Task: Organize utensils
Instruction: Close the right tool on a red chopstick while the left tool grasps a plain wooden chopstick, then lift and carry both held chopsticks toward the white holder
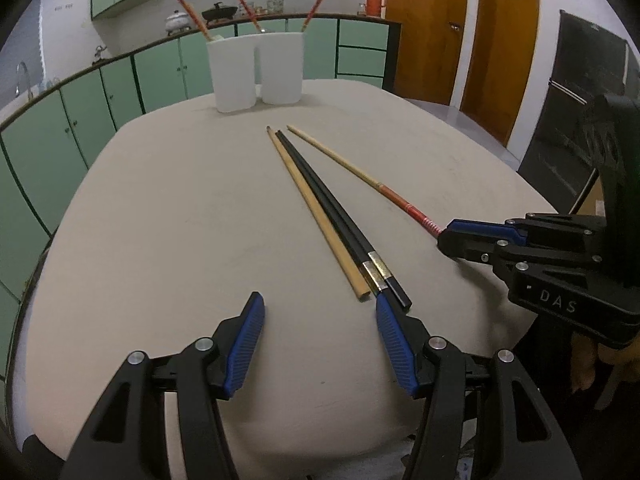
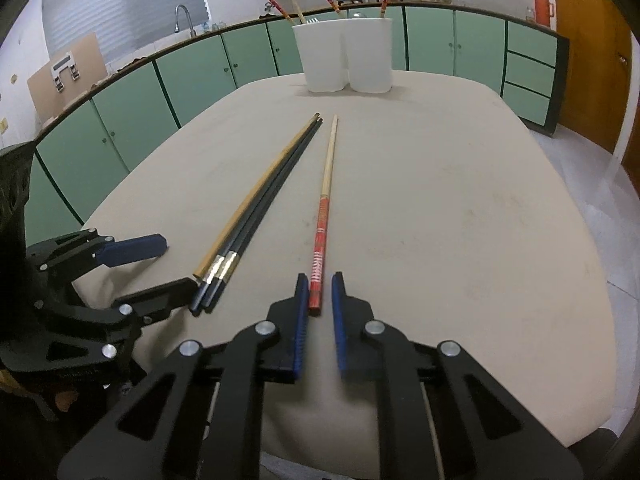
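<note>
On the beige table [image 1: 160,220] a pale chopstick with a red patterned end [image 2: 326,184] lies apart from a bundle: one bamboo chopstick [image 1: 316,216] beside two black chopsticks with gold bands [image 1: 340,224]. My right gripper [image 2: 319,278] straddles the red end; one pad touches it and a narrow gap shows at the other, so it is open. My left gripper [image 1: 319,298] stands wide open with nothing between its fingers, its right fingertip at the bundle's near ends. A white twin holder [image 2: 348,56] at the far edge holds several red-handled chopsticks.
Green cabinets [image 1: 80,128] curve behind the table, with pots and an orange flask [image 1: 376,0] on the counter. A wooden door [image 1: 504,40] and a black appliance [image 1: 580,92] stand to the right. Bare tabletop lies between the chopsticks and the holder.
</note>
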The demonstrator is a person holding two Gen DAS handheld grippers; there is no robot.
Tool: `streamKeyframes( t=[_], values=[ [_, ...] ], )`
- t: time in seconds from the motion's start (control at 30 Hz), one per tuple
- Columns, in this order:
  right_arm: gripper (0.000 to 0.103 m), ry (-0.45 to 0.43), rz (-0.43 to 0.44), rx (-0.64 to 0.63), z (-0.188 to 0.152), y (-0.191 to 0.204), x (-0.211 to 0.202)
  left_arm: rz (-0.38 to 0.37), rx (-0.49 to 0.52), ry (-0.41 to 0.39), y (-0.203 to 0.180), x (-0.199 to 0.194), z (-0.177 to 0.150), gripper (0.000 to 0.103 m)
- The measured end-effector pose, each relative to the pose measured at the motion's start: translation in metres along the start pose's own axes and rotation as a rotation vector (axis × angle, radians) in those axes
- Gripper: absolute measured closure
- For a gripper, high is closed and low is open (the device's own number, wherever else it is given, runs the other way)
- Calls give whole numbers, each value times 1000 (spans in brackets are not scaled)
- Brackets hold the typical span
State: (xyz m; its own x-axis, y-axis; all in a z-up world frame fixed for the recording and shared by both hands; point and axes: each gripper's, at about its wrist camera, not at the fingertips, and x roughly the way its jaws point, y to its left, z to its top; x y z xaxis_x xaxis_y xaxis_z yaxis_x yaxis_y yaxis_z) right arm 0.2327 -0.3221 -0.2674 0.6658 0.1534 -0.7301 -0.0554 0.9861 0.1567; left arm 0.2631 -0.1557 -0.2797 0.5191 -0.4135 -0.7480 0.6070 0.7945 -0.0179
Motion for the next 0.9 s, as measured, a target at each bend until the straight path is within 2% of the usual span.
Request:
streamKeyframes(
  t=[0.17,0.23,0.3,0.37,0.5,0.63,0.73,0.8,0.83,0.9],
  values=[
    [93,-12,6,7,-1,0,-1,26,-20,-12,-3,4,4,46],
    [93,-15,1,5,-1,-1,-1,52,-43,-24,0,5,5,49],
    [98,-22,-20,10,-1,-3,-1,64,-73,-38,6,5,5,68],
    [98,-28,-30,23,-1,-5,-1,69,-88,-45,11,5,6,81],
    [97,-39,-58,39,-1,-8,-1,86,-117,-67,22,2,3,96],
    [98,-50,-113,77,-2,-14,-3,150,-141,-82,33,-1,4,96],
    [97,-49,-117,89,-4,-15,-4,156,-149,-71,39,-1,2,96],
    [94,-48,-105,74,-5,-10,-4,145,-106,-66,35,0,2,96],
    [94,-49,-104,69,-5,-9,-4,130,-81,-68,34,0,3,93],
    [94,-49,-101,77,-4,-11,-4,119,-60,-60,36,1,4,79]
  ],
)
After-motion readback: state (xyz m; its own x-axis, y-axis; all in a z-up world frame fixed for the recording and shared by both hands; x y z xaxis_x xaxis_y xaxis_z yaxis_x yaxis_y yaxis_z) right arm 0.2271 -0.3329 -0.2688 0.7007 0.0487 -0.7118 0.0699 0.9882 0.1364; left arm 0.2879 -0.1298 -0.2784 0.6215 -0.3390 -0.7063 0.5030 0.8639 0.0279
